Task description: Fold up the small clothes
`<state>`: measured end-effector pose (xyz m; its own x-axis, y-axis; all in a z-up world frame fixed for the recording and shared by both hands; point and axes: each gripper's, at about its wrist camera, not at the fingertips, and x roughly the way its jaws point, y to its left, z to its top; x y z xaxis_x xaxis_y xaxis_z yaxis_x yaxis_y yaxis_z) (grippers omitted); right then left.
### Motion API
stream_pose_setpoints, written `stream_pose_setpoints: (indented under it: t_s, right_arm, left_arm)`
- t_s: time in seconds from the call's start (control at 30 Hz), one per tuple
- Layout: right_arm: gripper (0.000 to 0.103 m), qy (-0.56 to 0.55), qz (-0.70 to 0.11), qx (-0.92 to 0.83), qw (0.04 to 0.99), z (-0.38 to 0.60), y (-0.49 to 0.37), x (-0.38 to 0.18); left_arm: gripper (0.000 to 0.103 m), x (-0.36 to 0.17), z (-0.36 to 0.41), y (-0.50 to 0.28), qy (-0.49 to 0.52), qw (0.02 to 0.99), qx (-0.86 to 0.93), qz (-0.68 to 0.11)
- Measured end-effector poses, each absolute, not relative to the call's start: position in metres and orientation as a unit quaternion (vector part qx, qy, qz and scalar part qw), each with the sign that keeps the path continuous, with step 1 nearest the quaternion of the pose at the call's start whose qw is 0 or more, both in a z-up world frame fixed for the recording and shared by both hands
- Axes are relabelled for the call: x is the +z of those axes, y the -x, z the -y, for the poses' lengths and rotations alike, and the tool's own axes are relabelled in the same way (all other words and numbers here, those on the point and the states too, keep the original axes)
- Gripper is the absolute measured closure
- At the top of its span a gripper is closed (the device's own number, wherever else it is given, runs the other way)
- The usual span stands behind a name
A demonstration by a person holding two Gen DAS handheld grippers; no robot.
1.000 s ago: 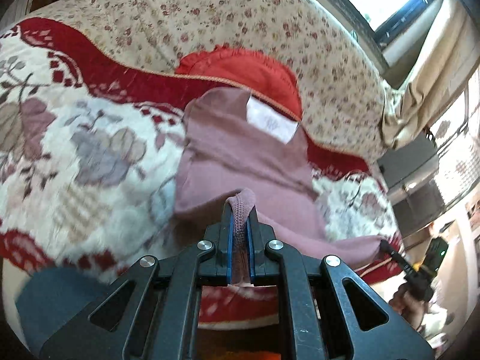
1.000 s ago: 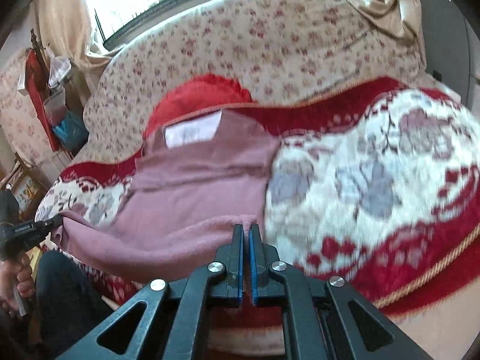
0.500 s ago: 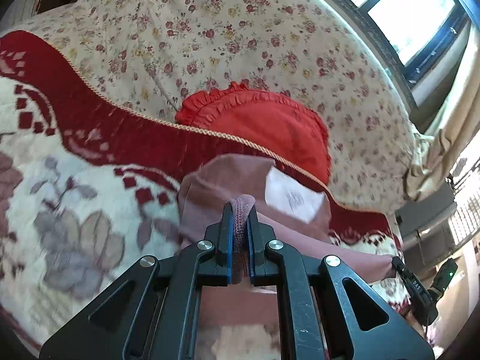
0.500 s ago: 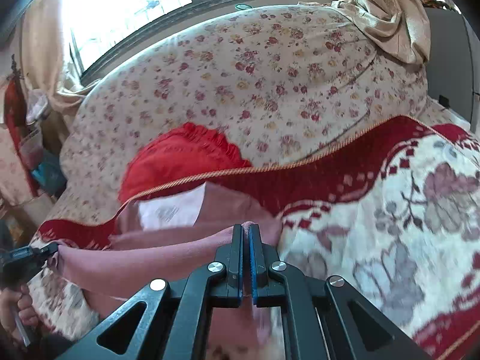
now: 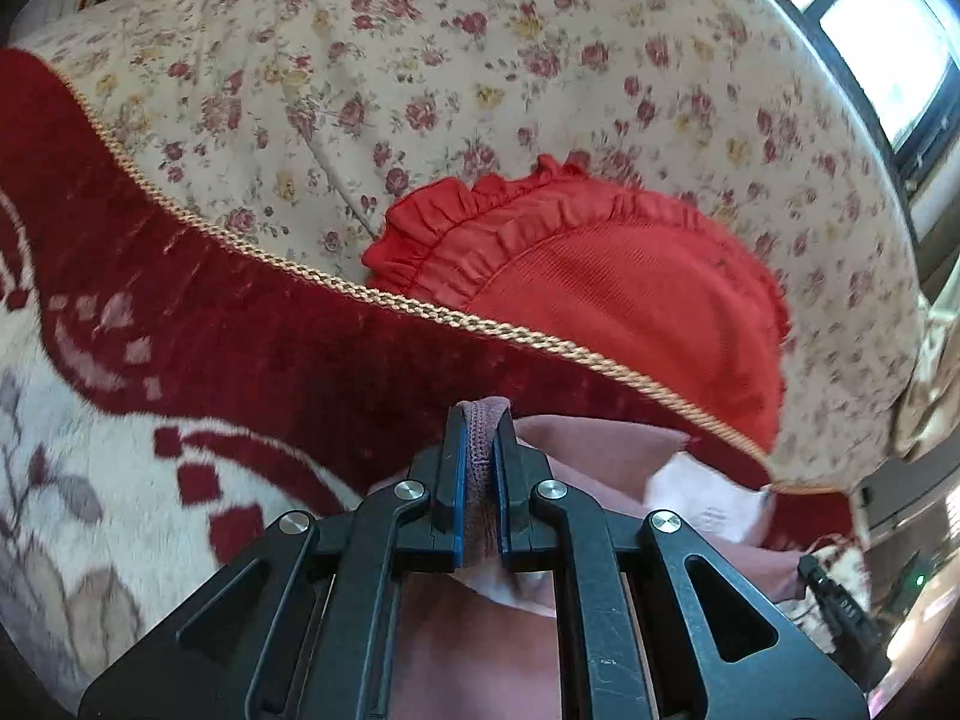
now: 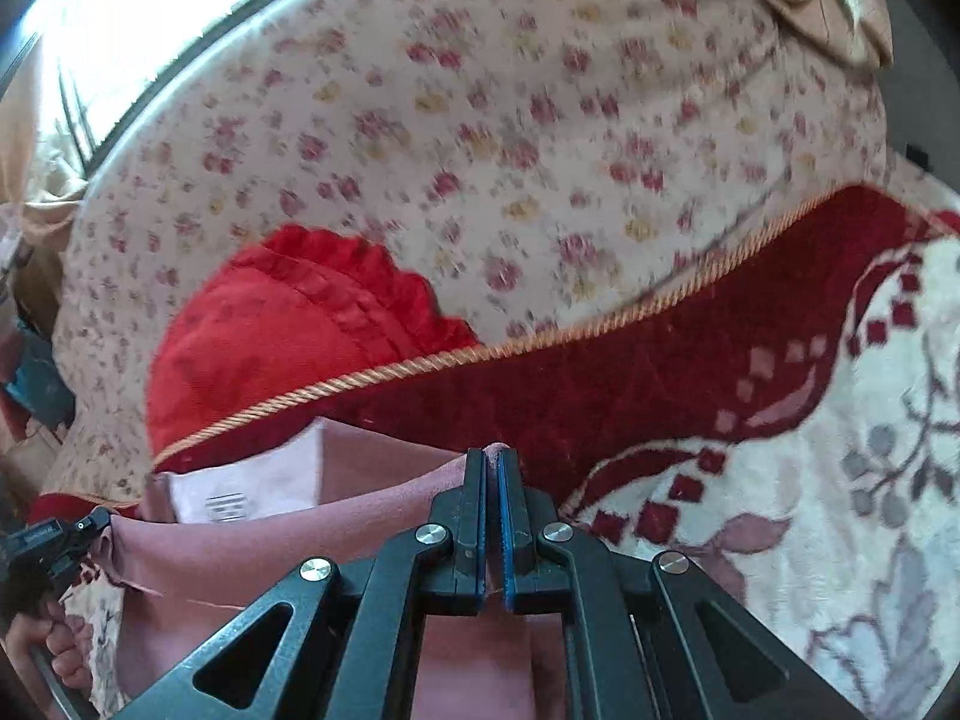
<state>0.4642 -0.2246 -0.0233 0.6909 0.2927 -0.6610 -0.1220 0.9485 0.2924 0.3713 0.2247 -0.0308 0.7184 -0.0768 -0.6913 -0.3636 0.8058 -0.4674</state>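
A small dusty-pink garment [image 5: 606, 450] with a white label [image 5: 702, 501] lies on a red and cream patterned blanket [image 5: 252, 360] on a sofa. My left gripper [image 5: 478, 420] is shut on a ribbed hem of the garment, held over the garment's far edge. My right gripper [image 6: 493, 462] is shut on another edge of the pink garment [image 6: 360, 516], whose label [image 6: 240, 492] shows to the left. The fabric stretches between the two grippers. The left gripper also shows at the left edge of the right wrist view [image 6: 90, 525].
A red ruffled cushion [image 5: 600, 276] leans on the floral sofa back [image 5: 420, 60] just behind the garment; it also shows in the right wrist view [image 6: 288, 336]. A gold cord trims the blanket edge [image 6: 540, 339]. A window [image 5: 888, 18] is behind the sofa.
Both grippers have carried the garment's near edge up and forward toward the sofa back, folding it over the far part with the label. Both stay shut on the fabric.
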Motion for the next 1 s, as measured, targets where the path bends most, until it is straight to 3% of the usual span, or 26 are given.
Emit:
stream_pose_setpoints:
  t_s: [0.1,0.23,0.5,0.7,0.87,1.0]
  right_arm:
    - [0.100,-0.105,-0.400,0.117,0.903,0.220,-0.477,-0.047]
    - [0.099,-0.090,-0.404,0.094,0.906,0.222,-0.484,-0.055]
    - [0.098,-0.064,-0.338,0.067,0.937,0.237,-0.459,-0.017]
    - [0.098,0.039,-0.445,0.206,0.870,0.183,-0.442,-0.056]
    - [0.098,0.043,-0.498,0.198,0.843,0.169,-0.454,-0.095]
    - [0.098,0.040,-0.493,0.172,0.852,0.169,-0.460,-0.095]
  left_arm:
    - [0.094,-0.030,-0.224,-0.376,0.236,0.896,0.115,-0.358]
    - [0.088,-0.024,-0.242,-0.372,0.232,0.898,0.132,-0.350]
    - [0.088,0.004,-0.230,-0.333,0.206,0.919,0.097,-0.322]
    - [0.088,-0.038,-0.155,-0.338,0.136,0.872,-0.078,-0.463]
    - [0.088,-0.043,-0.192,-0.327,0.174,0.874,0.017,-0.453]
    - [0.088,-0.053,-0.214,-0.333,0.209,0.861,0.029,-0.463]
